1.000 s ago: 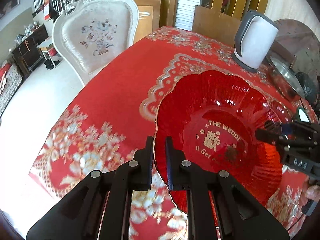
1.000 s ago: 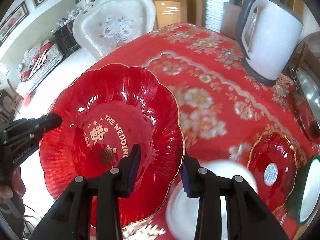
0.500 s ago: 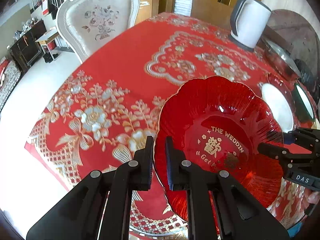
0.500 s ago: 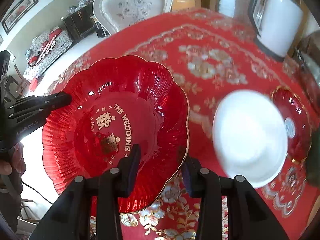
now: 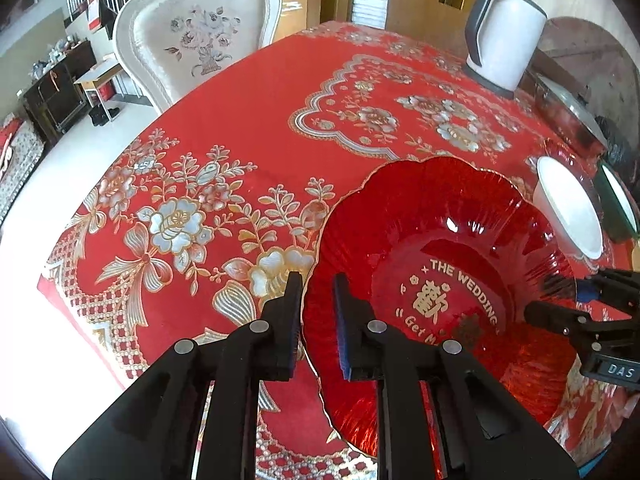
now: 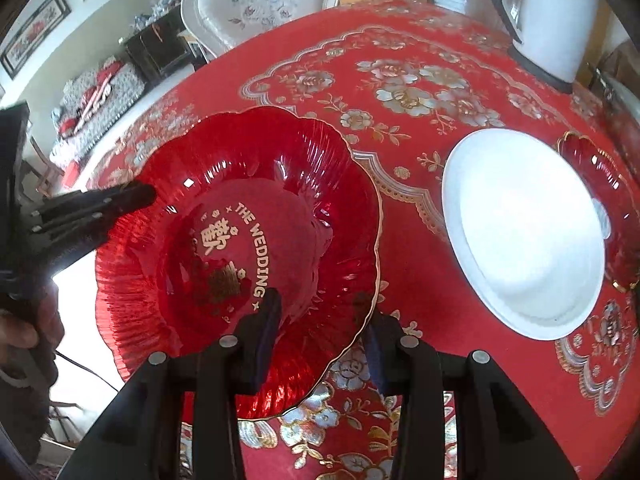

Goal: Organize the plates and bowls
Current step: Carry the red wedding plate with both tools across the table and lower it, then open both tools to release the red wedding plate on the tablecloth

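A: While the red scalloped plate point(image 5: 440, 240) lies near the front edge of the desk point(image 5: 240, 128), both tools are at its rim. Where does each one stand?

B: The left gripper point(image 5: 318, 312) straddles the plate's left rim, one finger outside over the cloth, the other inside over the red glass. Its jaws are opening, and a sliver of gap shows on each side of the gold edge, so the pads no longer press on it.

A: And the other side?

B: The right gripper point(image 6: 320, 320) sits across the plate's near right rim, seen from its own camera. Its jaws are opening too, spread with the rim between them and not pinching it. From the left view its tips point(image 5: 556, 312) show over the plate's far right side.

A: What's on the plate?

B: Gold lettering, "THE WEDDING", with a Chinese character beside it.

A: Anything else for sorting?

B: A white bowl point(image 6: 524, 232) sits to the right of the red plate, apart from it, and a smaller red dish point(image 6: 612, 208) is tucked just behind the bowl's right side. A dark-rimmed dish point(image 5: 618, 204) shows at the right edge of the left view.

A: And further back?

B: A white kettle point(image 5: 504, 36) stands on the far right of the desk, and a pale floral chair point(image 5: 196, 32) is drawn up at the far left side.
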### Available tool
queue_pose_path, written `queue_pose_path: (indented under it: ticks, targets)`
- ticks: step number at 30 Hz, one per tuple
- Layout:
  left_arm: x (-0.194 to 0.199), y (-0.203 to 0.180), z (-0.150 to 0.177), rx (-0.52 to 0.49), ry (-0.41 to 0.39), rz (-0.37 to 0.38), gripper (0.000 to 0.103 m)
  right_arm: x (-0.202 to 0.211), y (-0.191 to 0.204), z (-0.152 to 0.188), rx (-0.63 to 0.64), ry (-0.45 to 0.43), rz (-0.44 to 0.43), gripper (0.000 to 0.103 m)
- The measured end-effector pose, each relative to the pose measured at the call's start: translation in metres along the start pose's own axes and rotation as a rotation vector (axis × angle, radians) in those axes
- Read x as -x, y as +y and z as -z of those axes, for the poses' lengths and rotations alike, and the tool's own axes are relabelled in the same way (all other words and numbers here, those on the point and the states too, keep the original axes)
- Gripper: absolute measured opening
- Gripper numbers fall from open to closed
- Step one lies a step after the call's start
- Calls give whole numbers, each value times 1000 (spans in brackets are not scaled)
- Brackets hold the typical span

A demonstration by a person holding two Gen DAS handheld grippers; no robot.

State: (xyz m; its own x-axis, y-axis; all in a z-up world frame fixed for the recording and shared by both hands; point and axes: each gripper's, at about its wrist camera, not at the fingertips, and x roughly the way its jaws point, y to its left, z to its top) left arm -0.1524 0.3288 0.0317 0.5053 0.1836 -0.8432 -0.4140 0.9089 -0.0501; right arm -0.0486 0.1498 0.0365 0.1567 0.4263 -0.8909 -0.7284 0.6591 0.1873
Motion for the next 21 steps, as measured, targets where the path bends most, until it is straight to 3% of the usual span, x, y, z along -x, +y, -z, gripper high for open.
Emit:
queue_pose_path:
  ticks: [4,6,10,21]
  targets:
    - [3,-2,-3,-20,-39,-33,36,1,-3,1,-24,0,-20,48]
    - [7,1,-6,-10,-63,-28,43,3,-4,2,-25,-5,-16,54]
    - [19,2,-15,-6,-115,-35,53,9,-12,3,-59,-20,-41,56]
    - [38,-35,-32,-59,-167,16,55,30,-23,0,-84,-64,-54,56]
